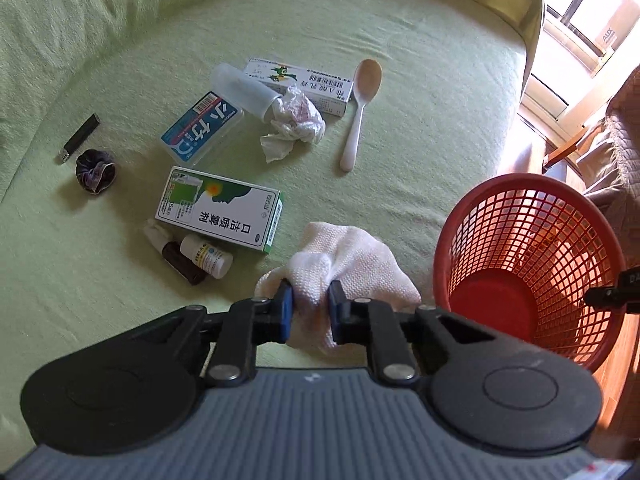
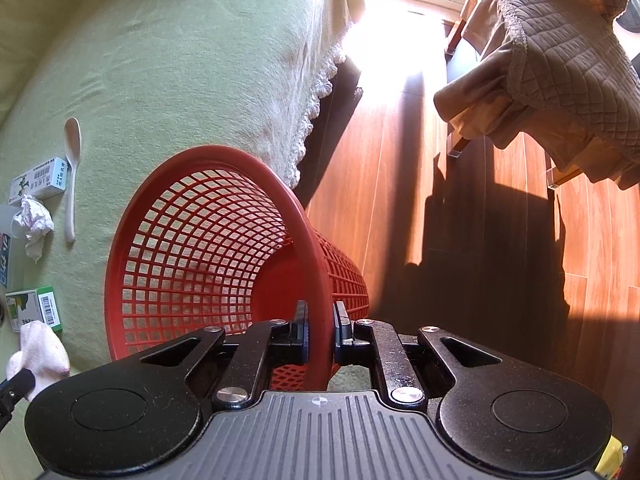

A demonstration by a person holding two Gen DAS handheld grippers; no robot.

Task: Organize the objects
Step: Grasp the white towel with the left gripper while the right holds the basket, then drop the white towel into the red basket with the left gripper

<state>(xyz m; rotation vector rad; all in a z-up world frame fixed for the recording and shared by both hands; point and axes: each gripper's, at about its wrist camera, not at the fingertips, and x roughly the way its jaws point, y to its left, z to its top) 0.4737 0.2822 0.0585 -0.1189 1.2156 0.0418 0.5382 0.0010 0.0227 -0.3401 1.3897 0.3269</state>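
Observation:
My left gripper (image 1: pixel 310 308) is shut on a white knitted cloth (image 1: pixel 344 264), held just above the green bed cover (image 1: pixel 420 80) beside the red mesh basket (image 1: pixel 528 264). My right gripper (image 2: pixel 320 332) is shut on the rim of the red basket (image 2: pixel 208 248), which tilts toward the bed and looks empty inside. The cloth also shows at the left edge of the right wrist view (image 2: pixel 40 352). On the bed lie a white spoon (image 1: pixel 360 112), a crumpled tissue (image 1: pixel 292 120), a green-white spray box (image 1: pixel 220 208), a blue box (image 1: pixel 202 128), another white box (image 1: pixel 304 80) and two small bottles (image 1: pixel 196 260).
A dark scrunchie (image 1: pixel 96 170) and a black lighter (image 1: pixel 80 138) lie at the left of the bed. A frosted plastic tube (image 1: pixel 244 90) lies by the tissue. The wooden floor (image 2: pixel 420 200) runs right of the bed, with a quilted brown chair cover (image 2: pixel 560 52) beyond.

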